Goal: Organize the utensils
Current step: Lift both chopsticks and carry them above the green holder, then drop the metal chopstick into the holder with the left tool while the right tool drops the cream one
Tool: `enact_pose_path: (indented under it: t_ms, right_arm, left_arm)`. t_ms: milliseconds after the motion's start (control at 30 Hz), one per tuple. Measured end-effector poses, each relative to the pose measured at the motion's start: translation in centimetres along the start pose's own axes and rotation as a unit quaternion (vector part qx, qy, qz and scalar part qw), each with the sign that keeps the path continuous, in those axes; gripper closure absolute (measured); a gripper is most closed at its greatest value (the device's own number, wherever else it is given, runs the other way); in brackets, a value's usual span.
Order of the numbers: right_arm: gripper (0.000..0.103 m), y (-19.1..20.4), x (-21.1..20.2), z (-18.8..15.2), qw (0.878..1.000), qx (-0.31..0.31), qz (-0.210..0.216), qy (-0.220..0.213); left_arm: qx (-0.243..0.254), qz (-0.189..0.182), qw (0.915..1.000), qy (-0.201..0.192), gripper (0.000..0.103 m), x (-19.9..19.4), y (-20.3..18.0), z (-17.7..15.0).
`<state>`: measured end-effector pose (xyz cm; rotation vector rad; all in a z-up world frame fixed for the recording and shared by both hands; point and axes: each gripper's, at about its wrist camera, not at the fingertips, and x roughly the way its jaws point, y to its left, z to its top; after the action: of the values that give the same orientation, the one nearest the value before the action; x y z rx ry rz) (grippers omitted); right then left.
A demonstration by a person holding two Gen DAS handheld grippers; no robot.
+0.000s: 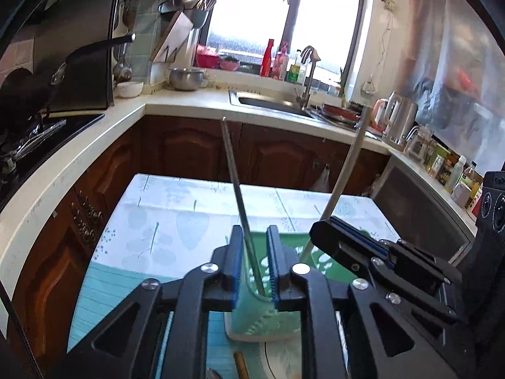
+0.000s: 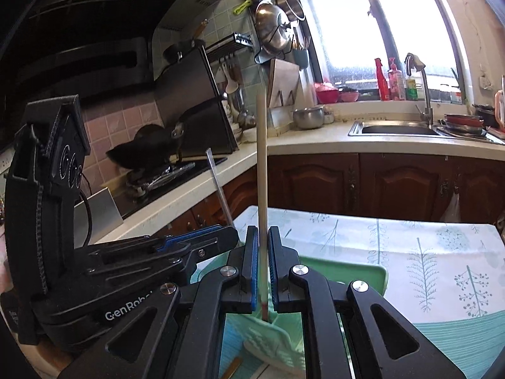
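A green perforated utensil holder (image 1: 252, 319) stands on the table below both grippers; it also shows in the right wrist view (image 2: 281, 341). A metal chopstick (image 1: 236, 183) stands in it, leaning between the fingers of my left gripper (image 1: 255, 263), whose jaws stand a little apart around it. A pale wooden chopstick (image 2: 262, 173) stands upright in the holder between the fingers of my right gripper (image 2: 261, 263), jaws narrowly parted. The right gripper (image 1: 347, 237) shows in the left wrist view with the wooden chopstick (image 1: 347, 164). The left gripper (image 2: 202, 237) and metal chopstick (image 2: 217, 186) show in the right wrist view.
The table (image 2: 426, 252) has a leaf and tree patterned cloth. A wooden handle (image 1: 241, 364) lies near the holder's base. Countertops with a stove and wok (image 2: 148, 148), a sink (image 2: 394, 129) and brown cabinets (image 1: 189, 154) surround the table.
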<state>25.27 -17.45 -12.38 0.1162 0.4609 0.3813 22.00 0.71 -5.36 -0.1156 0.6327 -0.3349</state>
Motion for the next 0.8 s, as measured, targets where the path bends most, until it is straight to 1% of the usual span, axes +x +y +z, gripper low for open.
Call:
enact_pose_path:
  t_ms: [67, 100, 133, 167, 200, 267, 333, 467, 567, 667, 700, 800]
  right_arm:
    - [0.088, 0.2, -1.1, 0.3, 1.0, 0.007, 0.004, 0.009]
    - [0.082, 0.3, -1.7, 0.3, 1.0, 0.011, 0.004, 0.012]
    - [0.075, 0.3, -2.3, 0.3, 1.0, 0.018, 0.006, 0.016]
    - [0.072, 0.3, -2.9, 0.3, 0.999, 0.026, 0.008, 0.02]
    - [0.068, 0.2, -4.1, 0.4, 0.999, 0.032, 0.009, 0.023]
    - [0.067, 0.2, -5.9, 0.8, 0.999, 0.038, 0.009, 0.033]
    - [0.067, 0.1, -7.0, 0.8, 0.997, 0.049, 0.013, 0.054]
    - [0.067, 0.3, -9.7, 0.7, 0.994, 0.064, 0.02, 0.083]
    - [0.067, 0.7, -11.5, -0.1, 0.994, 0.066, 0.013, 0.091]
    - [0.067, 0.7, -12.6, -0.6, 0.994, 0.067, -0.012, 0.087]
    - [0.067, 0.8, -12.6, -0.7, 0.994, 0.068, -0.015, 0.086]
    - [0.068, 0.4, -12.4, -0.5, 0.993, 0.077, -0.038, 0.079]
  left_arm:
    - [-0.004, 0.004, 0.9999, 0.009, 0.077, -0.6, 0.2, -0.1]
    - [-0.005, 0.004, 0.9999, 0.012, 0.074, -1.1, 0.2, -0.2]
    - [-0.005, 0.005, 0.9999, 0.015, 0.068, -1.4, 0.2, -0.2]
    - [-0.005, 0.005, 0.9998, 0.019, 0.062, -2.0, 0.2, -0.3]
    - [-0.003, 0.003, 0.9998, 0.02, 0.06, -2.6, 0.2, -0.4]
    - [0.003, 0.005, 0.9996, 0.027, 0.057, -3.8, 0.0, -0.7]
    - [0.009, 0.005, 0.9992, 0.038, 0.056, -4.7, -0.3, -1.1]
    - [0.005, -0.003, 0.9986, 0.052, 0.056, -6.4, -0.7, -2.0]
    - [0.002, -0.007, 0.9982, 0.059, 0.055, -7.7, -1.1, -3.2]
    - [-0.012, -0.016, 0.9974, 0.069, 0.054, -8.7, -1.3, -4.5]
    - [-0.016, -0.019, 0.9971, 0.072, 0.054, -9.0, -1.4, -5.0]
    - [-0.013, -0.011, 0.9971, 0.074, 0.054, -9.7, -1.8, -6.4]
